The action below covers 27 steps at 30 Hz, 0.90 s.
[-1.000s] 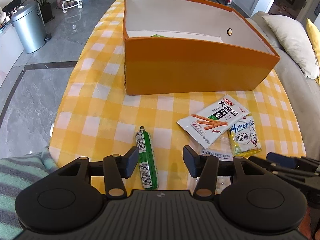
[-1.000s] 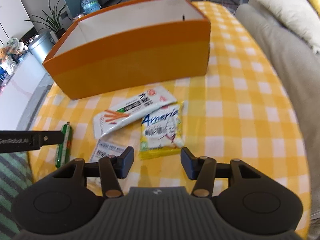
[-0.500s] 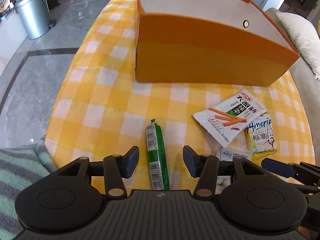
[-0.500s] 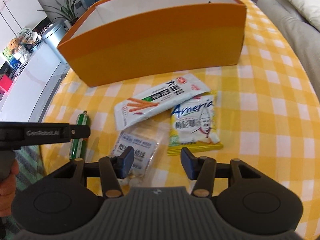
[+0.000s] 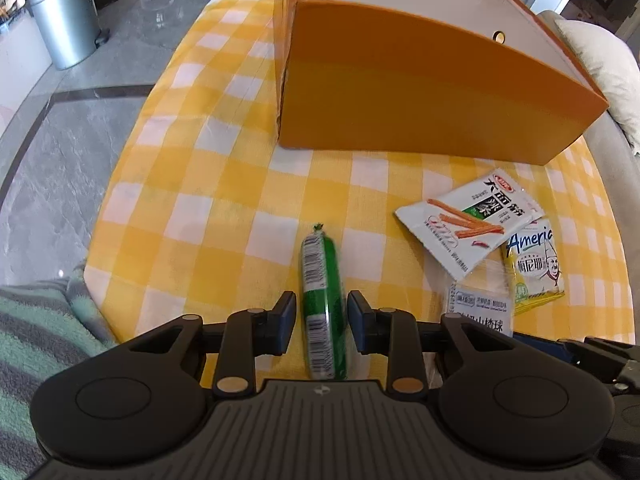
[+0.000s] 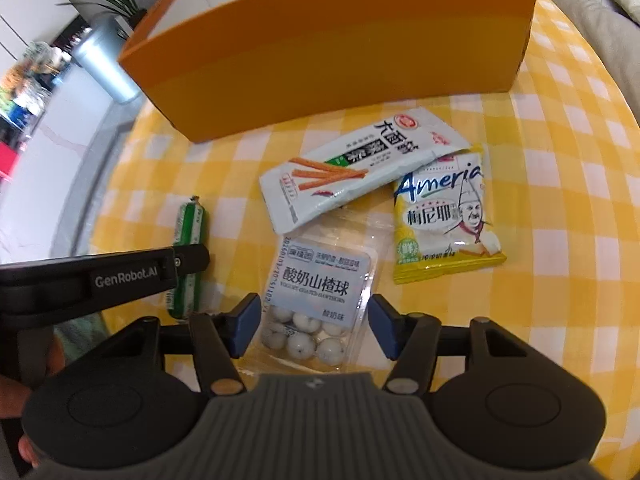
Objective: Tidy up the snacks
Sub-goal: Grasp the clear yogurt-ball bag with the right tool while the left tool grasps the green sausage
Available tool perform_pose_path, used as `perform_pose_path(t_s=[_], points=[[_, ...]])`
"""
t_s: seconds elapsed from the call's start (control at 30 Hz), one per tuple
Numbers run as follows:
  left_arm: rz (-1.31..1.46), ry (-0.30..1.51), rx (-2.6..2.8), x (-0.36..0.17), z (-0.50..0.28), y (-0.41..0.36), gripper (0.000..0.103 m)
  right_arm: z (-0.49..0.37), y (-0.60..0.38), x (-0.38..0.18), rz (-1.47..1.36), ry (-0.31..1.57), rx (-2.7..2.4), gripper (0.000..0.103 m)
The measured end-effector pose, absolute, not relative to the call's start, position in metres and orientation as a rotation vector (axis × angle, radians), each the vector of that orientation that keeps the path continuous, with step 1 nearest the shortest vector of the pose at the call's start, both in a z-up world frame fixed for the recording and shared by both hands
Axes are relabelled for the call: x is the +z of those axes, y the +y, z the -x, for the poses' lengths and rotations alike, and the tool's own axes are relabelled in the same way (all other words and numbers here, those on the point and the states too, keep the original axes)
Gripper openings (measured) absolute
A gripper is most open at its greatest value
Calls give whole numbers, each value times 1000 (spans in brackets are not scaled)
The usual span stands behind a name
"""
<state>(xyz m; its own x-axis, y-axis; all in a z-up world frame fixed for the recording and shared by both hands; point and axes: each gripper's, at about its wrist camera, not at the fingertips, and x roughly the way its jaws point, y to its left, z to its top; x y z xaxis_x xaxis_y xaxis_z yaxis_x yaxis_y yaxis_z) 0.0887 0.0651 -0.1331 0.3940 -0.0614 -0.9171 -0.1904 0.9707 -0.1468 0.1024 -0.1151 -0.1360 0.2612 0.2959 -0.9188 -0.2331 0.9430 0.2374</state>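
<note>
Left wrist view: left gripper (image 5: 321, 322) is down at the near edge of the table (image 5: 192, 208), w/ the green sausage stick (image 5: 322, 280) lying lengthwise btwn its fingers. Jaws have just been closing; pads sit right beside the stick on both sides, but a thin gap seems to remain, so not clamped yet. Orange box (image 5: 420, 92) stands further back, toward the far edge, open top, white inside.

Right wrist view: right gripper (image 6: 313, 326) hangs over the clear pack of yogurt hawthorn balls (image 6: 316, 300), near edge, centre. Jaws have just been opening; they straddle the pack's lower end w/ space on each side, no contact seen. White spicy-strip packet (image 6: 360, 164) lies diagonally just behind that pack, overlapping its top edge; its right end overlaps the yellow Ameria packet (image 6: 444, 216), which sits to the right. All three are btwn the box and the near edge. Sausage stick is apart, to the left, partly behind the other gripper's arm.
</note>
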Motion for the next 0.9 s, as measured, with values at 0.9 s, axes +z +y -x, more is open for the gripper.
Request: perform_pose_path(t_s=[0.9], points=[[201, 1167, 52, -125, -83, 49, 24, -88, -103, -136, 113, 1270, 374, 57]])
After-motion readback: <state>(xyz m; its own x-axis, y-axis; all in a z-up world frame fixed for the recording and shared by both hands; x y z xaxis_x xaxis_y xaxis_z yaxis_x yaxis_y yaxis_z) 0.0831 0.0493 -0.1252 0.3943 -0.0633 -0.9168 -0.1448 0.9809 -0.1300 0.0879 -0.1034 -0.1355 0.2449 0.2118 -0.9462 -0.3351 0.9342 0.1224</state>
